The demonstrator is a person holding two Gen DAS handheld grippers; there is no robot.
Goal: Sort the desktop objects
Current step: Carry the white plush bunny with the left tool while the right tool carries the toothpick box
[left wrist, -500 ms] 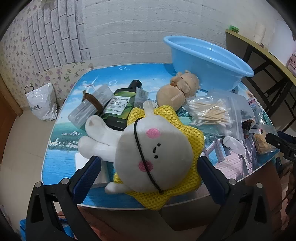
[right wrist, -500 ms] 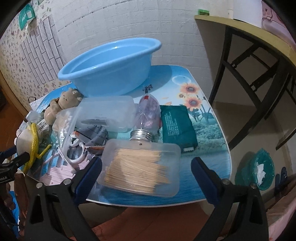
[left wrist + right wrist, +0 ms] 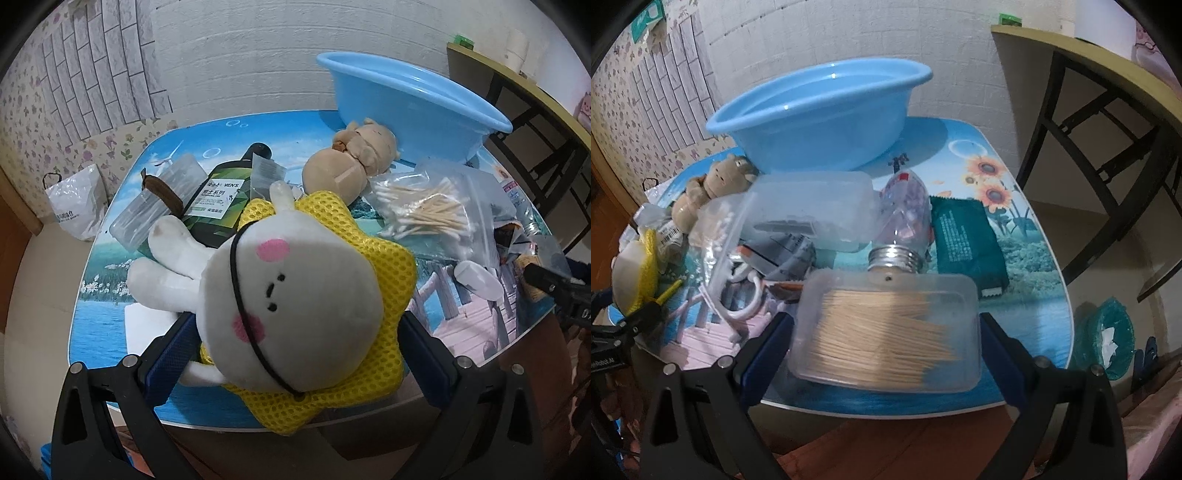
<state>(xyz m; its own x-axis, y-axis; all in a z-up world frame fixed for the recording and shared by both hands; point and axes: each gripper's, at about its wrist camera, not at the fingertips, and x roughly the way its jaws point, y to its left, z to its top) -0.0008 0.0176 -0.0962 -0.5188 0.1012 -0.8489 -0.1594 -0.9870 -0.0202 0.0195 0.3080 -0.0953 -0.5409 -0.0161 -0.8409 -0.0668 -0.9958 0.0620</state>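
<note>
**Plush toy and toothpick box sit between open jaws at the near edge of the table**

Left wrist view. The plush toy [image 3: 291, 299], white-faced with a yellow mesh collar, lies at the near edge of the table [image 3: 107, 332], its body pointing away from the camera. The left gripper [image 3: 295, 354] stands wide open, one blue finger on each side of the toy's head; whether either finger touches it cannot be told. Behind the toy lie a dark green bottle [image 3: 221, 199] and a clear case [image 3: 155, 203] with a brown strap. A tan bear [image 3: 351, 158] lies against the foot of the blue basin [image 3: 406, 96]. A bag of cotton swabs [image 3: 424, 210] lies right of the toy.

Right wrist view. The toothpick box [image 3: 886, 332], clear plastic, lies flat at the near edge. The right gripper [image 3: 886, 350] is open wide with a finger at each end of the box; contact cannot be confirmed. Just behind the box lies a bulb-shaped bottle [image 3: 905, 229], its metal neck towards the box. A green packet [image 3: 967, 243] lies to its right, and a clear tub [image 3: 812, 206] stands to its left.
</note>
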